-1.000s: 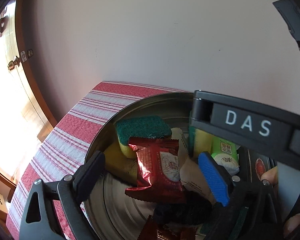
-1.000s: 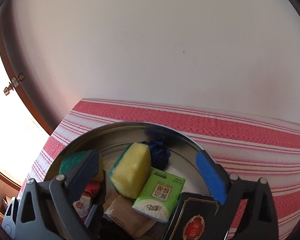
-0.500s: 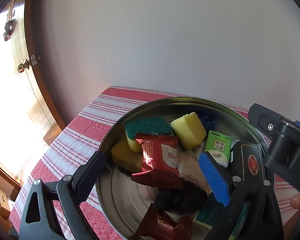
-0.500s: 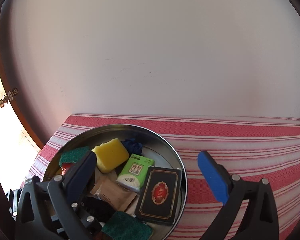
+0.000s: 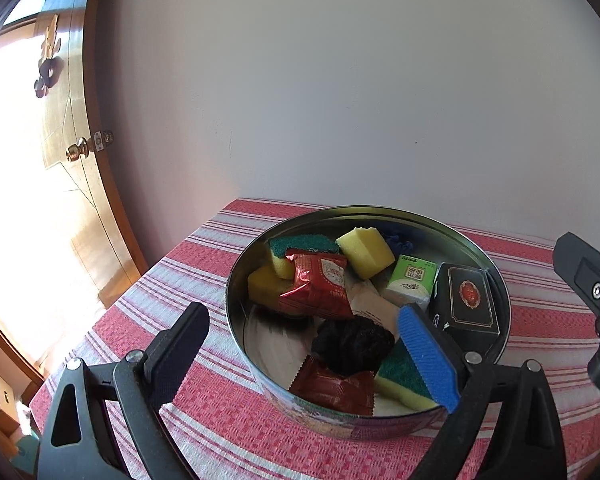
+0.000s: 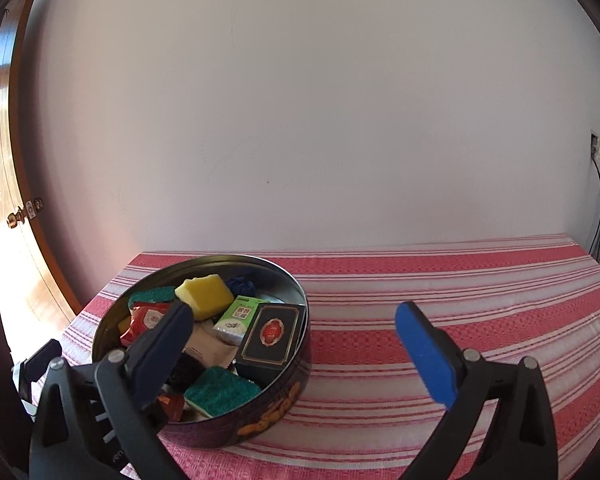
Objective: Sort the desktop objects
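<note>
Both grippers back away from the round tin (image 6: 296,364) | left gripper (image 5: 304,344), right gripper (image 6: 296,344) spread wide, empty | sponges, snack packs, black box (image 6: 270,334) all inside tin, table's left | sorting looks finished

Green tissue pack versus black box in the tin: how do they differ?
The green tissue pack is pale green and white, soft-wrapped; the black box is dark and rigid with a red emblem. The pack looks smaller than the box. The box leans on the tin wall; the pack lies further inside. Both are rectangular, neither gripped.

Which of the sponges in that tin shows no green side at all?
The plain yellow sponge at the tin's far side; the others show green scouring pads.
</note>
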`<state>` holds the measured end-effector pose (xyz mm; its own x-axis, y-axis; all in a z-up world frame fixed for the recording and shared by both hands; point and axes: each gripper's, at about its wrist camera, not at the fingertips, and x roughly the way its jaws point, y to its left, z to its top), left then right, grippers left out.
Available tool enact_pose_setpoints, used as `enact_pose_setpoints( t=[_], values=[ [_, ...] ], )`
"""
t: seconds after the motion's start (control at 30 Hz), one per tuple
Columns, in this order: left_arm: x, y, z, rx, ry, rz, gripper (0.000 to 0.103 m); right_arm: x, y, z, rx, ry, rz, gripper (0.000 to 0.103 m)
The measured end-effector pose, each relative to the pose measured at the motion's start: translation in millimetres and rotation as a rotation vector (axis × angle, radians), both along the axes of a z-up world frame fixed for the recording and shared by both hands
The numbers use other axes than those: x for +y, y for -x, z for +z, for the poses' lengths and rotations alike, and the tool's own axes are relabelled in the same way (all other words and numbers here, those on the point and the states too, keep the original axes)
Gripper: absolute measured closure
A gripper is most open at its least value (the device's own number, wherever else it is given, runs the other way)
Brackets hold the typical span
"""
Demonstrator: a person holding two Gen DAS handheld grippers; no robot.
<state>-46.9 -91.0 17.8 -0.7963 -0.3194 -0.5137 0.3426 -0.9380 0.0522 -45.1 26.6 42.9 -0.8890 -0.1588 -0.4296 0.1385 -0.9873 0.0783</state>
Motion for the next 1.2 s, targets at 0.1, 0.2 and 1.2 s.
enact_pose_setpoints(
  t=[0.1, 0.2, 1.2],
  values=[
    [5.6, -11.8, -1.6, 0.009, 0.001, -0.001, 0.005, 6.3, -17.1, -4.7, 0.027, -0.018, -0.016, 0.001],
    [10.1, -19.3, -1.9, 0.005, -0.009, -0.025, 0.005, 18.2, -33.0, -6.8, 0.043, 0.001, -0.041, 0.001],
    [23.2, -54.3, 10.0, 0.053, 0.039, -0.016, 0.001, 38.9, -97.2, 8.0, 0.159, 0.038, -0.089, 0.000]
  ],
)
